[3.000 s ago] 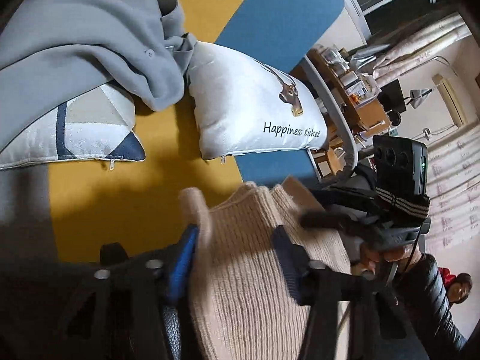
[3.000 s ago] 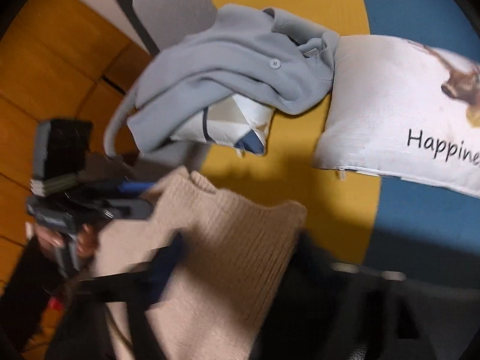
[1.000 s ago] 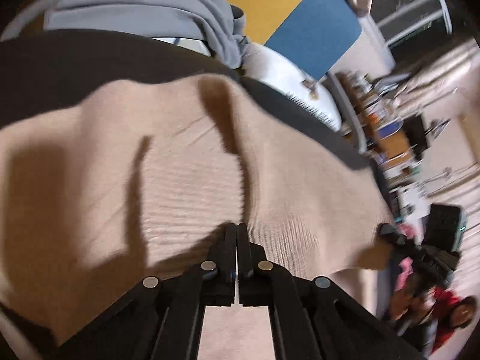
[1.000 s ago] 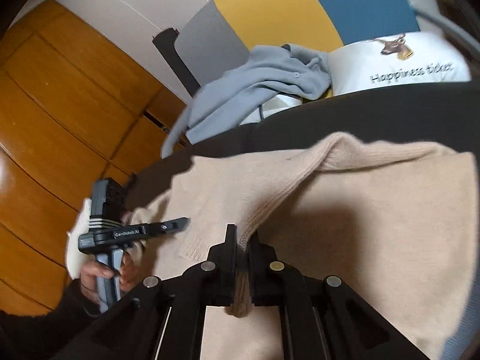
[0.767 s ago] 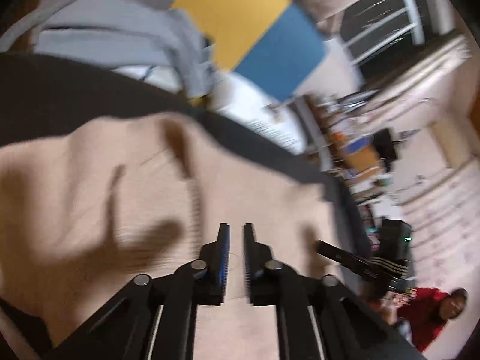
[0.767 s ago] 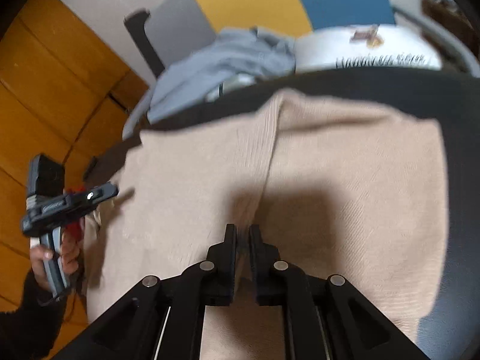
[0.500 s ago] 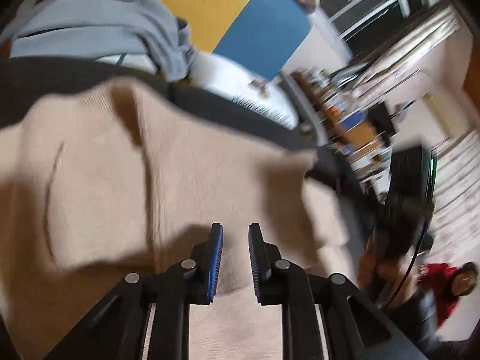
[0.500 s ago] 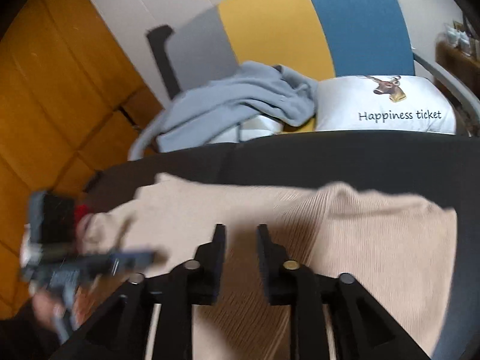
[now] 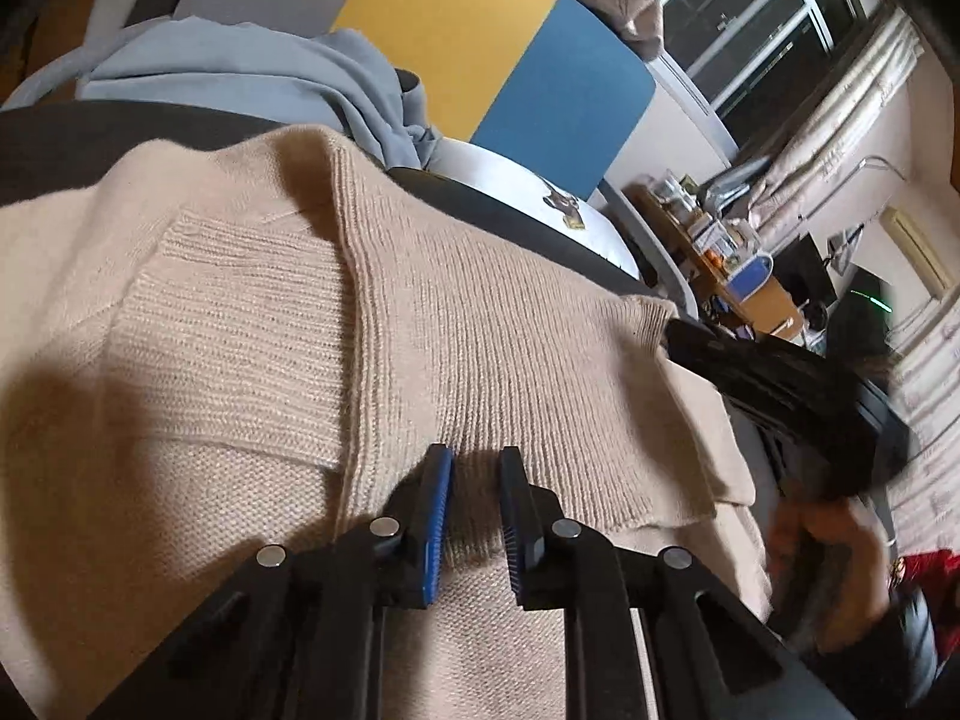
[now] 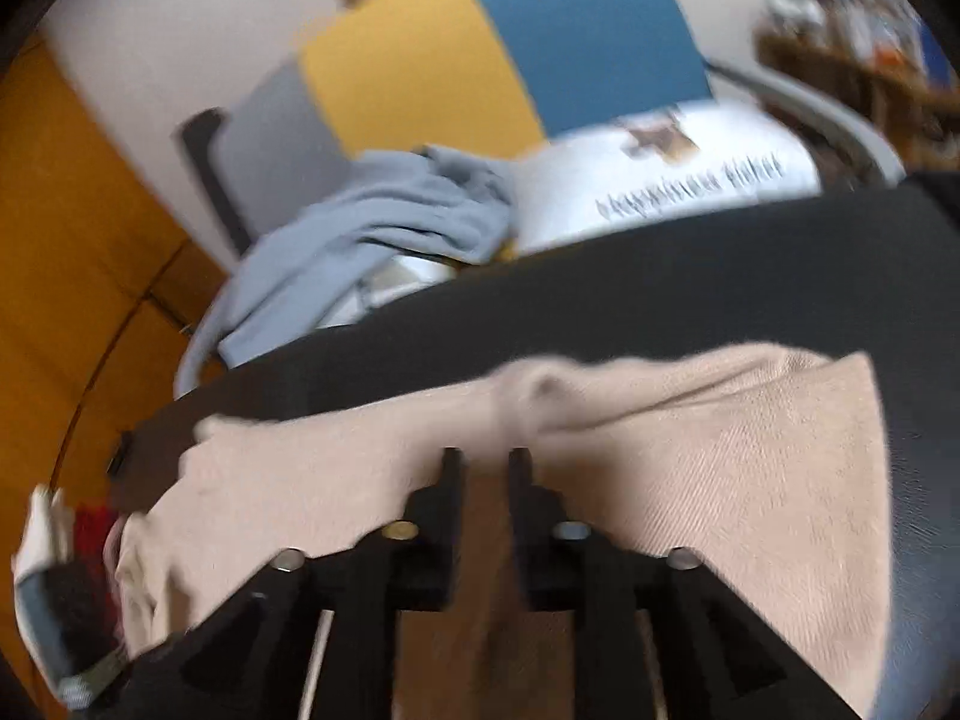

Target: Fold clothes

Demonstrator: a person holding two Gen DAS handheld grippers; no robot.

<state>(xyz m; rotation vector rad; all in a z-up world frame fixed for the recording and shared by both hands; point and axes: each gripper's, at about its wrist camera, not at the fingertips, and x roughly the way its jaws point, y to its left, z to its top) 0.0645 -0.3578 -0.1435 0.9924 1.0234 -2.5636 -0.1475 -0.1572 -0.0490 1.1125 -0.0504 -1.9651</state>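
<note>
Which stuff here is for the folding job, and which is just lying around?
For the job: beige sweater; left gripper, jaws apart above it; right gripper, jaws closing, gripping nothing.

Lying about: grey garment; white cushion; coloured chair back.

Warm indoor light falls from above, and the ribbed beige knitted sweater (image 9: 252, 324) carries a broad soft shadow across its lower left part. The left wrist view is mostly sharp on the knit, yet the dark right gripper (image 9: 780, 384) at its right edge smears with motion. The window (image 9: 762, 30) behind is dark. The right wrist view is blurred throughout: the lettering on the white printed cushion (image 10: 678, 180) is unreadable. Both views bow strongly, with black vignetted corners.
</note>
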